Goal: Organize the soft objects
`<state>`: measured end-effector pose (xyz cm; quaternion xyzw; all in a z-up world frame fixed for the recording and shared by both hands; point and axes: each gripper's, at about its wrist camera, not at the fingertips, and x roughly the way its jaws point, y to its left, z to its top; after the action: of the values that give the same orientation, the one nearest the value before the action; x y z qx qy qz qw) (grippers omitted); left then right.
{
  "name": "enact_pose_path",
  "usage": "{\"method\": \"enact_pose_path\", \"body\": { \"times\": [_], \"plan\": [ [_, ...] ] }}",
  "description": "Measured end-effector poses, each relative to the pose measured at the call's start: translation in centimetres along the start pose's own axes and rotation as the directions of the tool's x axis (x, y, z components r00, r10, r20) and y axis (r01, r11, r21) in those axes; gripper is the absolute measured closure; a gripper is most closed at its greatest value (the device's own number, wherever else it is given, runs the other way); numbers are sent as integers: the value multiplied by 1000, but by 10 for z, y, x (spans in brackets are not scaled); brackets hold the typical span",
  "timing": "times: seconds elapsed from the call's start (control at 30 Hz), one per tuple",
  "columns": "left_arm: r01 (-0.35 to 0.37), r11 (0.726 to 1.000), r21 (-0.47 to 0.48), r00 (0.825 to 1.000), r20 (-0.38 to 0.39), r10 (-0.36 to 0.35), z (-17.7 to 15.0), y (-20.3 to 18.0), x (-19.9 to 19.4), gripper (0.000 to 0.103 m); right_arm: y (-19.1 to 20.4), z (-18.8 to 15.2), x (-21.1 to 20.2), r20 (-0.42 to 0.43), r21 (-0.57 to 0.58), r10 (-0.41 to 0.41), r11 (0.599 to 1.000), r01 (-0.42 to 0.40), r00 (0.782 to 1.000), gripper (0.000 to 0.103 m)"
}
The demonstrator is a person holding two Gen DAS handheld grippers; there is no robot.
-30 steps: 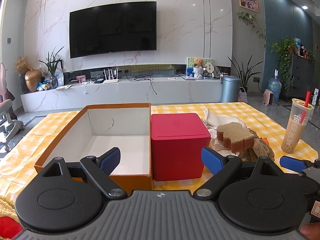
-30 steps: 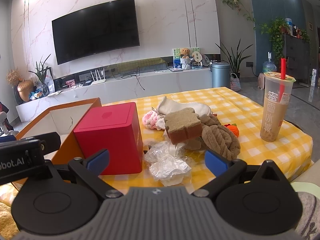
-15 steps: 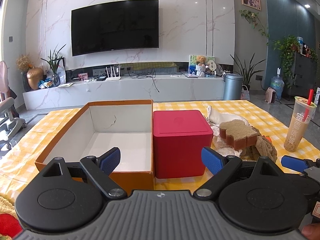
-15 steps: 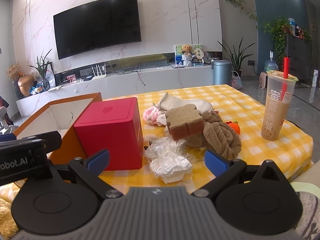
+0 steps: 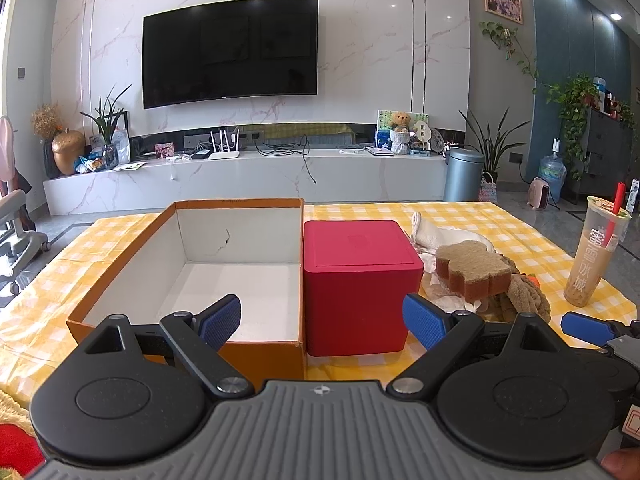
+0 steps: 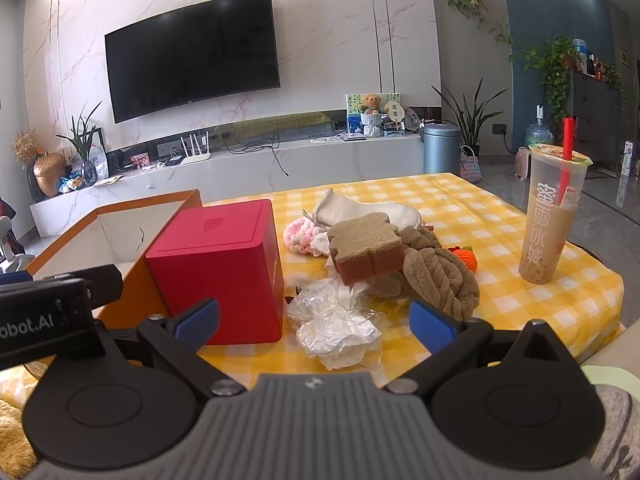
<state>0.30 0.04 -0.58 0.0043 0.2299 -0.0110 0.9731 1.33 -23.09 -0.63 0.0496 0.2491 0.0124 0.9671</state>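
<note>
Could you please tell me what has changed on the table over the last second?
Almost nothing: both views shift slightly, and nothing was gripped or released. The left tongs and right tongs stay open and empty; the orange box, red box and soft pile lie unmoved.

The left hand-held gripper (image 5: 322, 322) is sitting level and pointing forward, its two blue-padded fingers (image 5: 219, 320) spread wide apart with nothing between them. The right hand-held gripper (image 6: 315, 321) is likewise pointing forward and held level, its blue pads (image 6: 433, 326) standing wide apart and gripping nothing. In the left wrist view one blue fingertip of the right hand-held gripper (image 5: 585, 327) is showing at the right edge, just beside the left one. In the right wrist view the black body of the left hand-held gripper (image 6: 60, 308) is lying at the left edge. A fingertip of the person's hand (image 5: 620, 465) is peeking in at the lower right corner
</note>
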Motion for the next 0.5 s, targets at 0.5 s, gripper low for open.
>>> {"method": "enact_pose_path", "body": {
  "times": [0.5],
  "plan": [
    [-9,1000,-17,1000,1,9,-3,-2,0,0,-3,-1,-1,0,6,-8,1000,8,1000,4]
  ]
}}
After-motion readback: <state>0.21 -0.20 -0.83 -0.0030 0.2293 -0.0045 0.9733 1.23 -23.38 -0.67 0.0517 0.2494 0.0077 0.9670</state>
